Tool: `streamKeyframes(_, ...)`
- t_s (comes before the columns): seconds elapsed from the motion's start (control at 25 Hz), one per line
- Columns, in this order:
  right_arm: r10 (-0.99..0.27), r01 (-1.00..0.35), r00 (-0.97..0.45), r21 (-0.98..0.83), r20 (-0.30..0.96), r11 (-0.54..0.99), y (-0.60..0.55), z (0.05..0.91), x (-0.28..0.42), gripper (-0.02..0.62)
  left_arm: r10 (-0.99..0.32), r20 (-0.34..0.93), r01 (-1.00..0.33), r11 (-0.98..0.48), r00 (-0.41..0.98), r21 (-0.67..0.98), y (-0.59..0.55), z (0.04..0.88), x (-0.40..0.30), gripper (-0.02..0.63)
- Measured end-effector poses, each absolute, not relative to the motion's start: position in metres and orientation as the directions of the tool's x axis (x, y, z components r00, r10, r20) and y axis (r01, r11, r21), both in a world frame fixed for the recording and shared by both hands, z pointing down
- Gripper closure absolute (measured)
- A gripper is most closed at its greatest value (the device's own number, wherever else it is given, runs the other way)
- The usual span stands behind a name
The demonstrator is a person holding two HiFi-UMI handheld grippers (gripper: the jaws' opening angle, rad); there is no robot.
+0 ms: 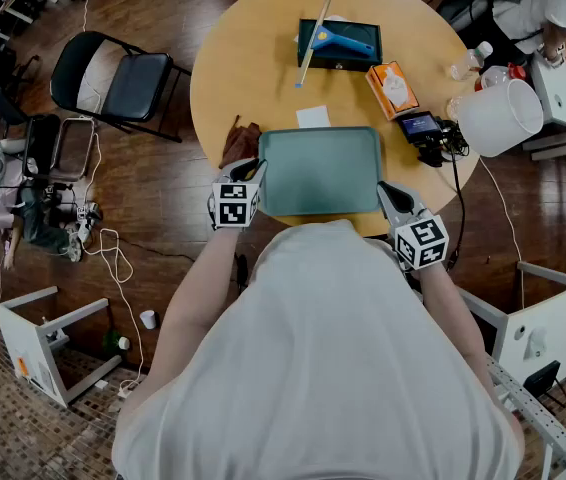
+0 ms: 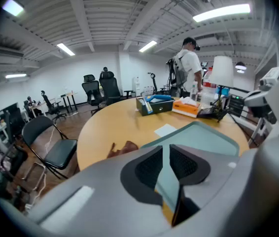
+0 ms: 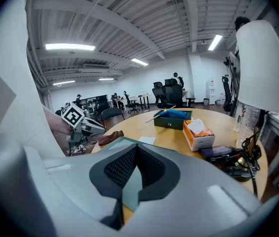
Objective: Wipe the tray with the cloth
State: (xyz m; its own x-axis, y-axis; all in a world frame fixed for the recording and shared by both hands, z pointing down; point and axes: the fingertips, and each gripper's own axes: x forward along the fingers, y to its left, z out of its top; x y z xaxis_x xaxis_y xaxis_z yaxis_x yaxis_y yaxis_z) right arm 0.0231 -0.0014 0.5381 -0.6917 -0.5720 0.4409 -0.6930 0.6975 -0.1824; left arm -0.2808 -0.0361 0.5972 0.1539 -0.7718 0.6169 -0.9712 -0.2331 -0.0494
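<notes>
The tray (image 1: 321, 171) lies on the near edge of the round table (image 1: 253, 58), its long side running left to right. The left gripper (image 1: 253, 168) pinches its near left corner and the right gripper (image 1: 388, 190) its near right corner, each with narrow jaws on the rim. The brown cloth (image 1: 240, 143) lies crumpled just left of the tray, stretched near to far, just beyond the left gripper and well apart from the right. The left hand looks better placed to fetch it.

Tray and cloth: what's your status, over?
Left gripper and right gripper each pinch a near corner of the tray. Brown cloth lies untouched left of it. Nothing on the tray.
</notes>
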Motion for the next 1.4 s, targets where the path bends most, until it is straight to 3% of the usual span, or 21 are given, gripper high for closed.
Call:
streamKeyframes(0.28,-0.576,-0.702,-0.683,-0.188,0.449,0.687,-0.005,0.539,0.033,0.594,-0.663,0.745,-0.946,-0.192,-0.072,-0.262,-0.067,0.645,-0.347,0.202)
streamKeyframes(0.56,-0.579,-0.711,-0.674,-0.191,0.46,0.677,-0.005,0.541,0.04,0.592,-0.552,0.83,-0.897,-0.327,-0.074,-0.297,-0.073,0.685,-0.344,0.202)
streamKeyframes(0.92,-0.579,-0.709,-0.676,-0.185,0.457,0.681,-0.009,0.538,0.04,0.592,-0.488,0.869,-0.919,-0.304,-0.077,-0.252,-0.07,0.694,-0.349,0.233)
streamKeyframes(1.4,-0.56,-0.678,-0.703,-0.175,0.438,0.714,-0.017,0.533,0.021,0.592,-0.684,0.729,-0.949,-0.24,0.017,-0.204,-0.063,0.612,-0.323,0.245)
